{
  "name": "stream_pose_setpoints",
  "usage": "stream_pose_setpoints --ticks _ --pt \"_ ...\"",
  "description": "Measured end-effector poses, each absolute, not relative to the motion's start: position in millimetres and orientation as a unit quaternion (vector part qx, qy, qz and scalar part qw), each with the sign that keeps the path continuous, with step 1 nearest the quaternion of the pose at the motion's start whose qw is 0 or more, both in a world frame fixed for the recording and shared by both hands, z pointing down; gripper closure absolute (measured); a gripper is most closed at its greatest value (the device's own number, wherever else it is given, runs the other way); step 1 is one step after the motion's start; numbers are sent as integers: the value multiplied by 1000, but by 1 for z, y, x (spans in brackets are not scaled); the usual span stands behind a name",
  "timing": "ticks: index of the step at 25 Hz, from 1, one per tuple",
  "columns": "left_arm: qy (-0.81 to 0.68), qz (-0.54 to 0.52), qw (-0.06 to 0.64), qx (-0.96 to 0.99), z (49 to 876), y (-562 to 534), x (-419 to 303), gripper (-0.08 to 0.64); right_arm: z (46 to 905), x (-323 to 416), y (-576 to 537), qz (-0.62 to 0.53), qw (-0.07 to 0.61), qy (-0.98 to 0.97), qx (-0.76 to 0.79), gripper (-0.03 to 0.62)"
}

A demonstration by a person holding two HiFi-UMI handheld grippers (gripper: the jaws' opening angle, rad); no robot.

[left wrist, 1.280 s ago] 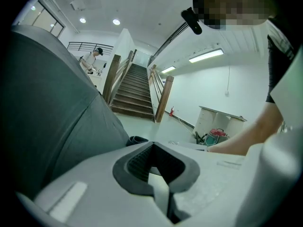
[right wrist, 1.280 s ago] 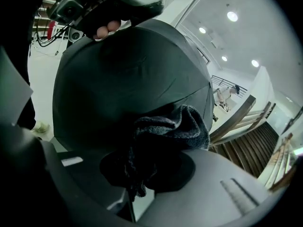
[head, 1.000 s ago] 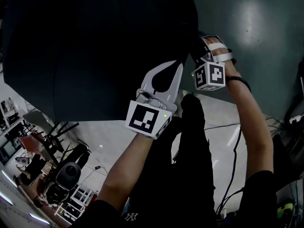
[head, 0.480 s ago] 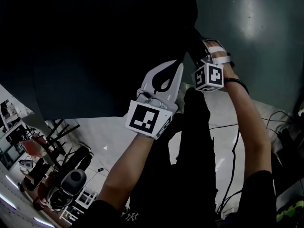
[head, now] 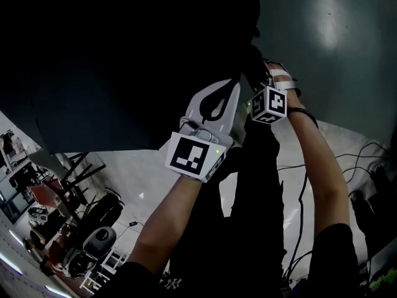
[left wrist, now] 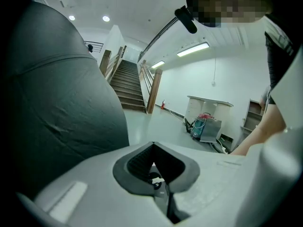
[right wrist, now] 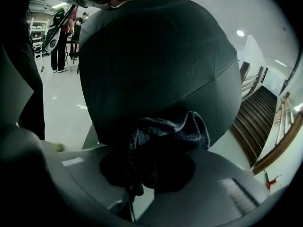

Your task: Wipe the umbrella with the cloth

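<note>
A big dark umbrella (head: 124, 54) hangs open overhead and fills the upper left of the head view. My right gripper (head: 257, 73) is raised to its rim, shut on a dark fuzzy cloth (right wrist: 165, 131). The cloth bunches out of the right gripper (right wrist: 154, 162) and presses against the curved canopy (right wrist: 156, 56). My left gripper (head: 231, 85) is held up beside it, just under the canopy edge. In the left gripper view the left gripper (left wrist: 154, 162) is shut with nothing between its jaws, and the canopy (left wrist: 52, 103) bulges at the left.
A staircase (left wrist: 130, 86) rises behind, with a cleaning cart (left wrist: 204, 126) by the far wall. Chairs and gear (head: 87, 228) stand at the lower left and cables (head: 304, 185) lie on the floor. A person (right wrist: 59, 37) stands in the background.
My right gripper and the cloth have slid slightly left, closer to the left gripper. The umbrella canopy has swung to cover more of the view. The left gripper has hardly moved.
</note>
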State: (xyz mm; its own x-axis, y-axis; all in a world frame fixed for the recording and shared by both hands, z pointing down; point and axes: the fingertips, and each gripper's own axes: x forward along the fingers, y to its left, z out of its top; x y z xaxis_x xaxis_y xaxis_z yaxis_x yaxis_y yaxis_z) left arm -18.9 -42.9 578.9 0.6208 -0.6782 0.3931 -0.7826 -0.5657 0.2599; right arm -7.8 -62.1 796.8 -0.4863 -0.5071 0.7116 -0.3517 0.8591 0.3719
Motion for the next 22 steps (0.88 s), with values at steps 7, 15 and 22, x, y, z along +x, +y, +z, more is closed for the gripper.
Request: stream_pose_setpoints --ticks 7,15,22 --pt "-411 133 205 878 583 -8 8 558 818 14 -17 -1 433 -862 264 505" --pt "-412 126 201 880 536 9 4 558 787 10 1 143 396 -862 282 506" --pt "-420 120 196 878 477 23 -14 558 742 5 21 214 370 -852 301 506"
